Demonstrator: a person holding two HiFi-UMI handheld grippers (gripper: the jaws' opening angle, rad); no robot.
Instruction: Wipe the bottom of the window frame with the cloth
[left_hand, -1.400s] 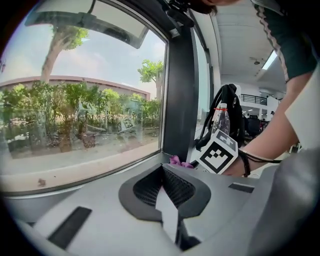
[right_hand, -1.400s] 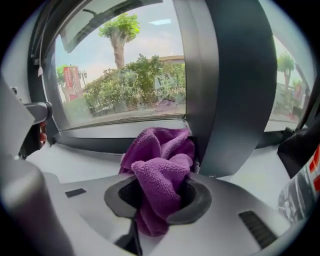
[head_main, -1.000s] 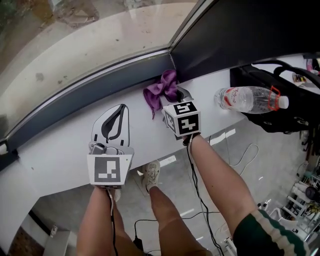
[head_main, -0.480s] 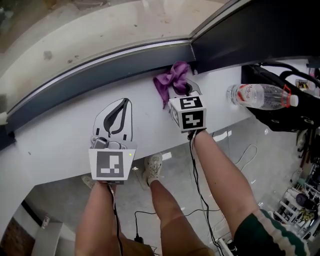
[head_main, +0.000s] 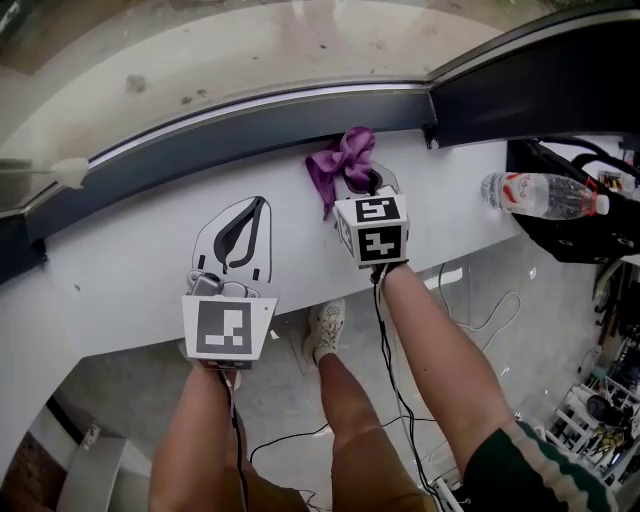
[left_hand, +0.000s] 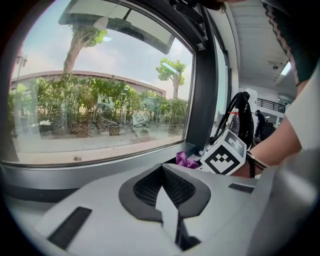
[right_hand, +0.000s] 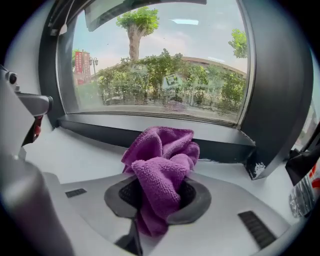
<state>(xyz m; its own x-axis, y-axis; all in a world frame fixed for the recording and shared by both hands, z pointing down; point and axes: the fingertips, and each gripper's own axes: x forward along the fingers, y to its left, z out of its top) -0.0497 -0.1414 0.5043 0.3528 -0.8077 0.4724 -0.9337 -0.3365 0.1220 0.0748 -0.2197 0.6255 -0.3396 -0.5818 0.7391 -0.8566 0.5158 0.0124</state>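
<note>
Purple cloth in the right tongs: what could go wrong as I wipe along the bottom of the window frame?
1. The purple cloth is a bunched wad pinched by the right tongs; dragging may tug it loose.
2. A water bottle lies on its side on the sill to the right; a long stroke could roll it off.
3. The shut, empty left tongs sit in the leftward path.

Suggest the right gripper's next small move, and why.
Probably ease the cloth forward onto the window frame's bottom rail. The right gripper is shut on it, close by the rail near the right corner, so a leftward wipe can follow.
</note>
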